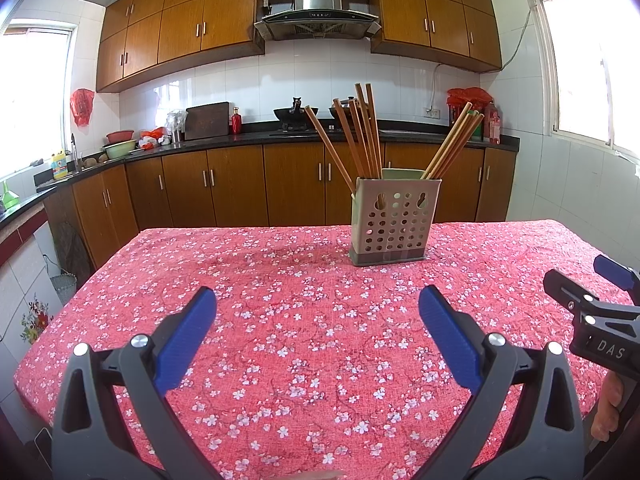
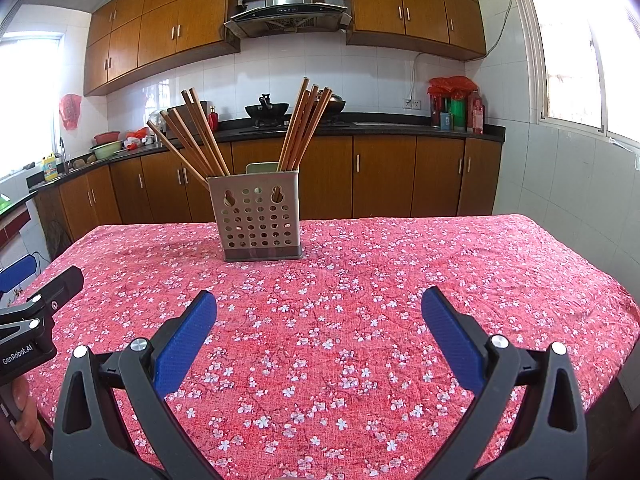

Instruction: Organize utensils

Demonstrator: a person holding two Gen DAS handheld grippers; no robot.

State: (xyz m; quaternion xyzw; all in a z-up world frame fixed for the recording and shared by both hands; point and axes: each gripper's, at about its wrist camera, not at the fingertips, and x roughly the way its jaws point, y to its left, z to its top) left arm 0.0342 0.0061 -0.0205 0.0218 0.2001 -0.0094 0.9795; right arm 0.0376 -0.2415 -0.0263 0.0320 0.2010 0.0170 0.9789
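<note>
While both claws hover low over the tabletop (image 1: 280,280), floral cloth bare beneath them, the perforated utensil holder (image 1: 394,220) stands ahead of the left claw (image 1: 318,328), right of centre. Chopsticks (image 1: 360,132) lean inside in two bunches. Left claw and right claw (image 2: 320,328): fingers spread apart, empty. Nothing blocks the approach.

Both wrist fisheyes low over the table (image 1: 280,248), facing the kitchen counter (image 1: 248,136). Left view offset leftward, right rightward. Shared: chopstick holder (image 1: 394,220) (image 2: 258,218), range hood (image 1: 318,4).
</note>
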